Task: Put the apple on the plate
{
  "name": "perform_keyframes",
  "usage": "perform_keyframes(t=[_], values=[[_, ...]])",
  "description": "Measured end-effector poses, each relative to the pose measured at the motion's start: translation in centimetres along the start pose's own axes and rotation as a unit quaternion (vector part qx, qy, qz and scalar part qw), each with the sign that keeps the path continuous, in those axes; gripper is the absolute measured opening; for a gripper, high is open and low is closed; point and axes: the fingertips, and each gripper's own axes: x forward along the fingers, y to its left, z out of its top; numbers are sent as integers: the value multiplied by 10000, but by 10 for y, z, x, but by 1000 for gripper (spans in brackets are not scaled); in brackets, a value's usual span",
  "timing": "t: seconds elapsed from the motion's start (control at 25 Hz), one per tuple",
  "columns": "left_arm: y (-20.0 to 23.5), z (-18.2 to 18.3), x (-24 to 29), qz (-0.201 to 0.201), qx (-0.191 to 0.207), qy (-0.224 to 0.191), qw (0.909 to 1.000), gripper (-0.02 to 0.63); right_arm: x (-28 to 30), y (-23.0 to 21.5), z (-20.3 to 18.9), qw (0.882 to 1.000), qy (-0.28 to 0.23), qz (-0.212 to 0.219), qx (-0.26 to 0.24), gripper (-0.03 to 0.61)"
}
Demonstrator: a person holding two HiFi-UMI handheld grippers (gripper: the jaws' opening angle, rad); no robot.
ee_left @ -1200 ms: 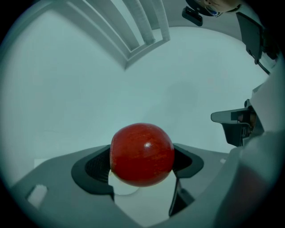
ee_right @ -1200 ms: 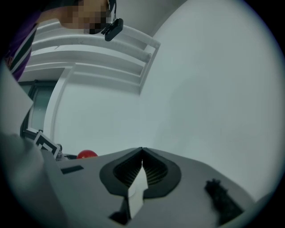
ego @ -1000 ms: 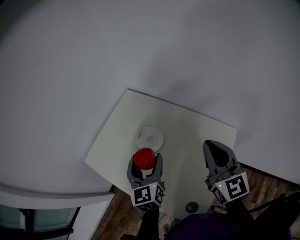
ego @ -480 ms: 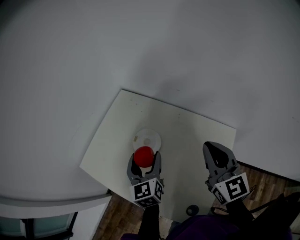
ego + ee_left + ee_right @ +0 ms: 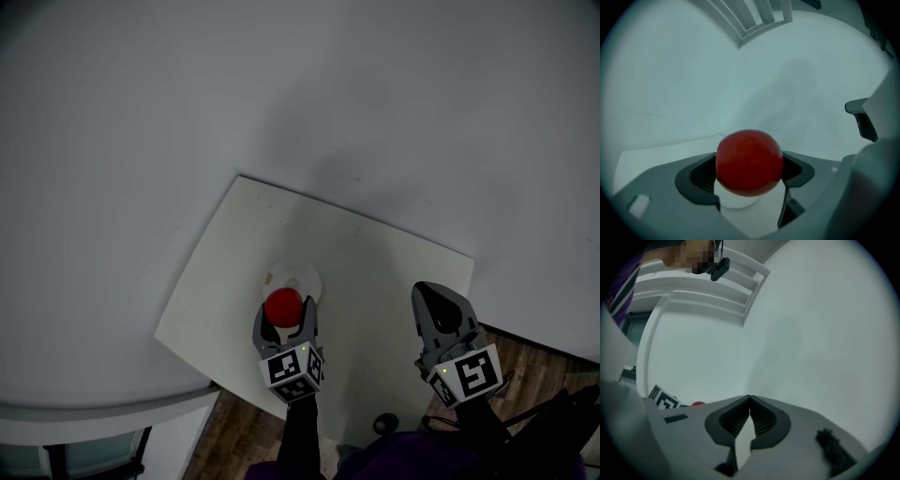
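A red apple [image 5: 283, 307] sits between the jaws of my left gripper [image 5: 284, 314], which is shut on it. It hangs over the near rim of a small white plate [image 5: 302, 277] on the pale square table [image 5: 375, 272]. In the left gripper view the apple [image 5: 749, 161] fills the space between the jaws, with the plate [image 5: 736, 200] showing just under it. My right gripper [image 5: 441, 305] is shut with nothing in it, off to the right above the table's near right part. In the right gripper view its jaws [image 5: 750, 401] meet at the tips.
The table stands against a plain white wall [image 5: 281, 94]. Wooden floor [image 5: 525, 366] shows along the table's near edge, with a small dark round thing [image 5: 383, 424] on it. A white ledge [image 5: 94, 394] runs at the lower left.
My left gripper has carried the apple forward, from short of the plate to over its near rim. The right gripper has hardly moved.
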Motion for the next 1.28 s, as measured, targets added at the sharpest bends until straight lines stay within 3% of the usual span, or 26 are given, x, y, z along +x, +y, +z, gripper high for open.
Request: perform_keyframes(t=[0.76,1.28], values=[[15,-36,36,-50,-228,622,9978,394,10,-4,-11,9998,200,-69,-59,9],[18,-76,62,-50,-107,1177,9930,394,12,-6,-16,9994,307,-95,-85,9]])
